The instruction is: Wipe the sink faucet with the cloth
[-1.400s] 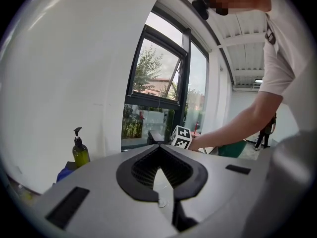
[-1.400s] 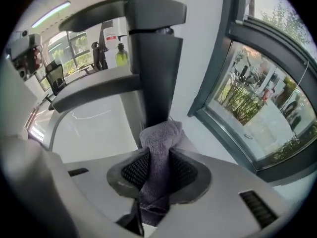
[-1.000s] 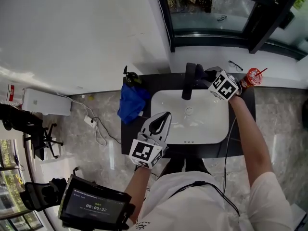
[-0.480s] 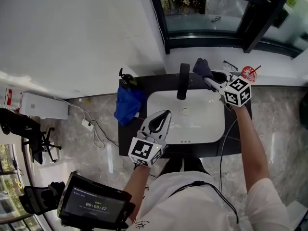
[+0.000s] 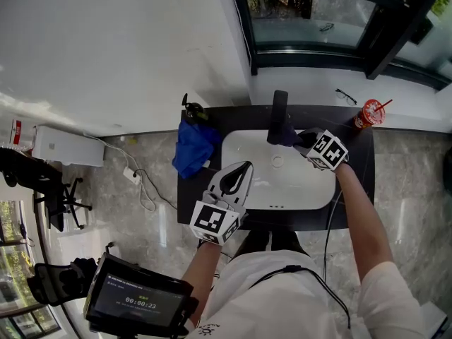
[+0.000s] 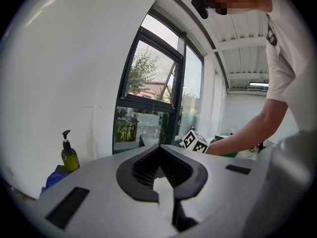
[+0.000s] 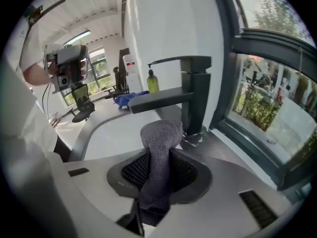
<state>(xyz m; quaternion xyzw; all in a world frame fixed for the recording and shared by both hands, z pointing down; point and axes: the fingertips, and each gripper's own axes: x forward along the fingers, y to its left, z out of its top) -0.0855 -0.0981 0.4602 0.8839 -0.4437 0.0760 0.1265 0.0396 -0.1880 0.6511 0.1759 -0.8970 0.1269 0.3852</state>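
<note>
My right gripper (image 7: 158, 178) has its jaws clenched on the grey cloth (image 7: 159, 143), whose bunched end sticks out past the tips. The cloth stands just before the black faucet (image 7: 195, 90), under the spout and over the white sink (image 5: 300, 193). I cannot tell whether it touches. My left gripper (image 6: 159, 151) hovers at the sink's left rim, jaws closed on nothing.

The middle of the basin (image 5: 293, 188) lies open in front of the faucet (image 5: 280, 108). Left of it, a blue rag (image 5: 194, 147) and soap bottle (image 6: 69, 157) crowd the counter (image 5: 364, 154); a red cup (image 5: 369, 113) stands at the right back corner.
</note>
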